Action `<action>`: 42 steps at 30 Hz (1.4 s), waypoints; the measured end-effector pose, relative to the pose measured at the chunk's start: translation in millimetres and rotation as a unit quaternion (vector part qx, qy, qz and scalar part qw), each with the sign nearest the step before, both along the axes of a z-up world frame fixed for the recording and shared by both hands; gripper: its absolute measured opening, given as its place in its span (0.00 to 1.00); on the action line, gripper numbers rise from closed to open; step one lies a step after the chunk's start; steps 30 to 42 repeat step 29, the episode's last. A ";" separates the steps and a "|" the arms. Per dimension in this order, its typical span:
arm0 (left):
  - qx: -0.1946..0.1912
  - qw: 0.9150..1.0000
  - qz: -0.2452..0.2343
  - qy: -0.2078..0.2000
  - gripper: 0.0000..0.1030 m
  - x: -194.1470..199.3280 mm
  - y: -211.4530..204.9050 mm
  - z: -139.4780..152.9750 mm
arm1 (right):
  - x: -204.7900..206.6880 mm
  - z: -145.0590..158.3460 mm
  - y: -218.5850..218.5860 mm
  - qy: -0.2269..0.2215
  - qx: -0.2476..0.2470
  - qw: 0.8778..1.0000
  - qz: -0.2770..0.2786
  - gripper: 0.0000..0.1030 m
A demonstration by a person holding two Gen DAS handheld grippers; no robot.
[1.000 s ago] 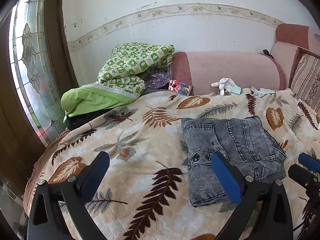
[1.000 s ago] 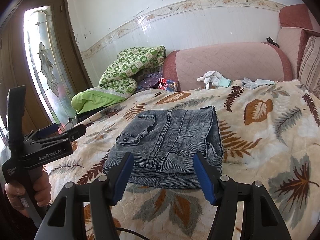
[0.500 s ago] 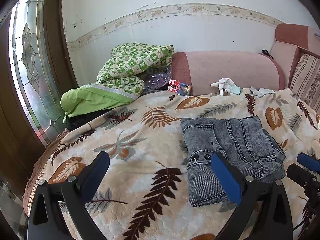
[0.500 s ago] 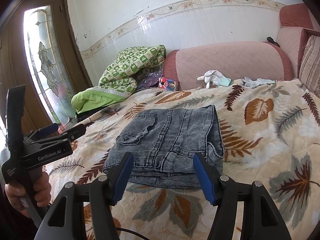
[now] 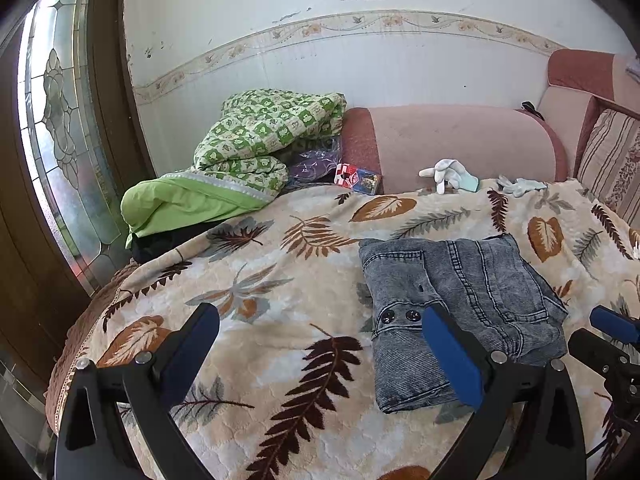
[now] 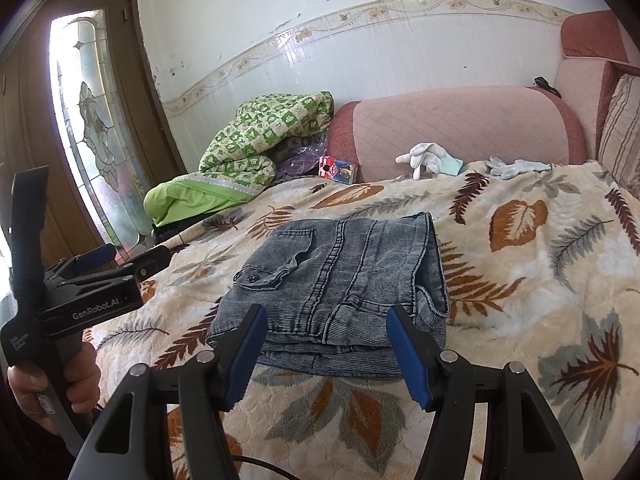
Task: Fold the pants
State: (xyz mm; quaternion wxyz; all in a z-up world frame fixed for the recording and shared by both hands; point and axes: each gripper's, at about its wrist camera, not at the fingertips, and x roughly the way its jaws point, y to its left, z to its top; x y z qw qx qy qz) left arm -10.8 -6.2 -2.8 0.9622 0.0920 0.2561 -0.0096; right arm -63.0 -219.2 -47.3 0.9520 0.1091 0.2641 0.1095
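Grey denim pants lie folded into a compact rectangle on the leaf-patterned blanket. My left gripper hovers open in front of the blanket, its right blue pad overlapping the pants' near left corner in the picture, with nothing between the jaws. My right gripper is open just before the pants' near edge, not touching them. The left gripper also shows at the left of the right wrist view, held by a hand.
A green checked quilt and a green pillow are piled at the back left. White gloves, a small colourful box and a pink sofa back line the far edge. A glass-panelled door stands left.
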 end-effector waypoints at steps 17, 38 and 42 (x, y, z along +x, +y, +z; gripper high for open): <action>-0.001 1.000 -0.006 -0.002 0.98 -2.6 -0.6 1.6 | -0.9 0.4 1.7 -0.002 -0.005 1.000 0.005 0.63; -0.009 1.000 -0.012 0.000 0.98 -2.4 -1.3 0.0 | -0.6 0.0 2.1 -0.002 -0.006 1.000 0.005 0.63; -0.009 1.000 -0.012 0.000 0.98 -2.4 -1.3 0.0 | -0.6 0.0 2.1 -0.002 -0.006 1.000 0.005 0.63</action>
